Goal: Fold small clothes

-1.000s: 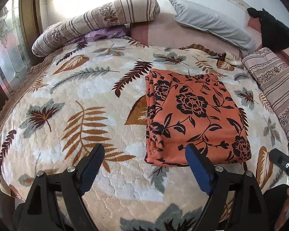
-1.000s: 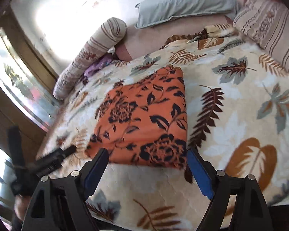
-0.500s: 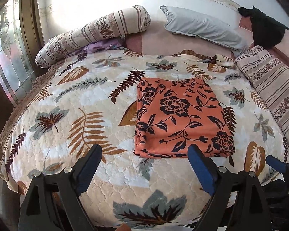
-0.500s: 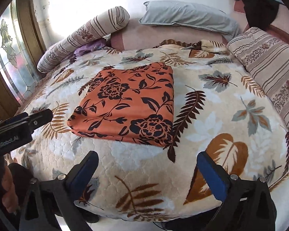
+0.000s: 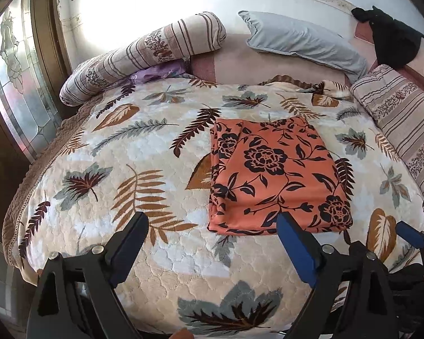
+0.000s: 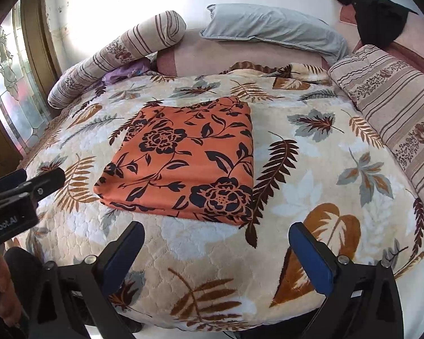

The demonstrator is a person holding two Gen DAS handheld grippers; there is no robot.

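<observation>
An orange garment with black flowers (image 5: 271, 175) lies folded into a flat rectangle on the leaf-print quilt (image 5: 113, 152). In the left wrist view my left gripper (image 5: 210, 217) hovers open just short of the garment's near edge, nothing between its blue pads. The right wrist view shows the same folded garment (image 6: 183, 158) ahead, with my right gripper (image 6: 215, 227) wide open and empty, back from the near edge. The left gripper (image 6: 38, 179) shows at the left border of that view, clear of the cloth.
A striped bolster (image 5: 144, 53), a grey pillow (image 5: 302, 39) and a striped cushion (image 5: 404, 121) line the far and right sides of the bed. Purple cloth (image 5: 155, 72) is tucked by the bolster. A black garment (image 5: 393, 39) hangs at the far right. A glass door (image 5: 17, 99) stands left.
Both grippers have drawn back from the folded garment and risen a little, so more of the bed shows. The right gripper's jaws have widened and its view has levelled out.
</observation>
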